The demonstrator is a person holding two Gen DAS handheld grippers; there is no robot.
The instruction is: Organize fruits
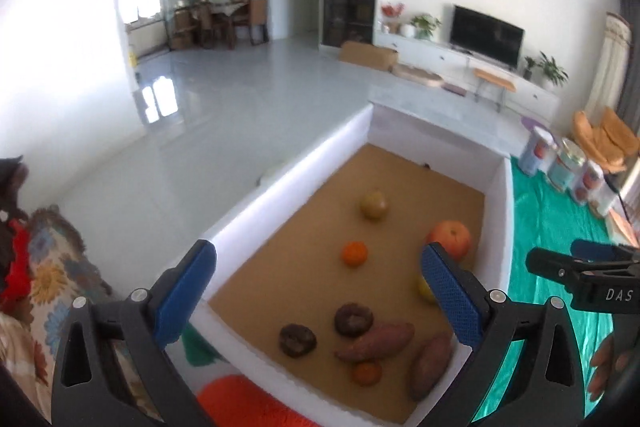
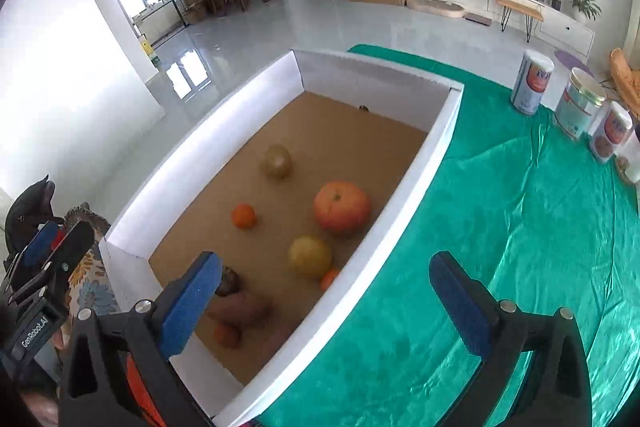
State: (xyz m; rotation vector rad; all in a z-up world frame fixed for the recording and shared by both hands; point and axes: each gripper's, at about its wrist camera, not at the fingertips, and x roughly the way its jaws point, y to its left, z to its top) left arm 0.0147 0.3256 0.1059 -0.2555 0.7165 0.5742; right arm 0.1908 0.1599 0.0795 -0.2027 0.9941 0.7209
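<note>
A white box (image 1: 280, 183) (image 2: 440, 143) with a brown floor holds the produce. In it lie a large orange fruit (image 1: 450, 237) (image 2: 341, 205), a small orange (image 1: 354, 253) (image 2: 243, 215), a yellow-green pear (image 1: 373, 204) (image 2: 276, 161), a yellow fruit (image 2: 310, 256), two sweet potatoes (image 1: 376, 341), two dark mushrooms (image 1: 353, 319) and a small tangerine (image 1: 366, 373). My left gripper (image 1: 320, 291) is open and empty above the box's near end. My right gripper (image 2: 328, 307) is open and empty over the box's right wall.
A green cloth (image 2: 520, 247) covers the table right of the box. Three tins (image 2: 576, 107) stand at its far right. A floral cushion (image 1: 52, 267) lies to the left. An orange object (image 1: 240, 407) sits just in front of the box.
</note>
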